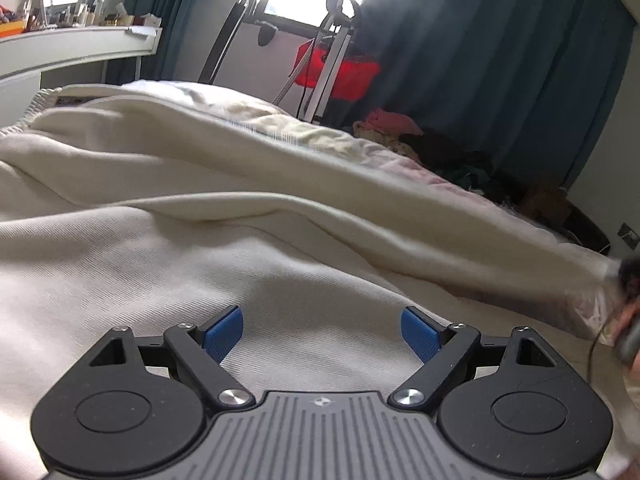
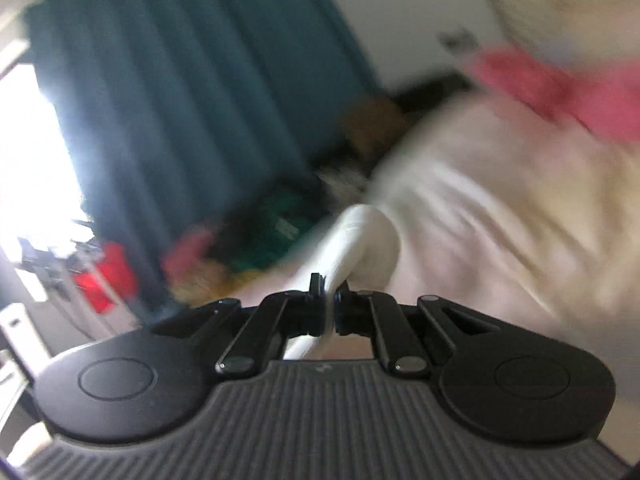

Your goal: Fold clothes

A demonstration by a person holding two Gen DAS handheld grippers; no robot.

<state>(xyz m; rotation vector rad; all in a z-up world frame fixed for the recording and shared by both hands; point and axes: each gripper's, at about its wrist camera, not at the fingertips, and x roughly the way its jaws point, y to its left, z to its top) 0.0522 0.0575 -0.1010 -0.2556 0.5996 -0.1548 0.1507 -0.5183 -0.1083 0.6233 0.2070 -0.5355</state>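
Observation:
A cream-white garment (image 1: pixel 168 248) lies spread over the bed and fills the left wrist view. My left gripper (image 1: pixel 322 330) is open, its blue pads (image 1: pixel 224 334) just above the cloth, holding nothing. A long fold of the garment (image 1: pixel 400 216) stretches to the right edge, where the right gripper (image 1: pixel 628 308) shows blurred. In the right wrist view my right gripper (image 2: pixel 330 294) is shut on a white edge of the garment (image 2: pixel 360 240), which bunches up between the jaws. That view is blurred by motion.
A pile of dark, pink and green clothes (image 1: pixel 452 152) lies at the bed's far side, with a red basket (image 1: pixel 340 68) on a white stand behind it. Teal curtains (image 1: pixel 500 60) hang at the window. A cluttered white shelf (image 1: pixel 80 40) stands at the left.

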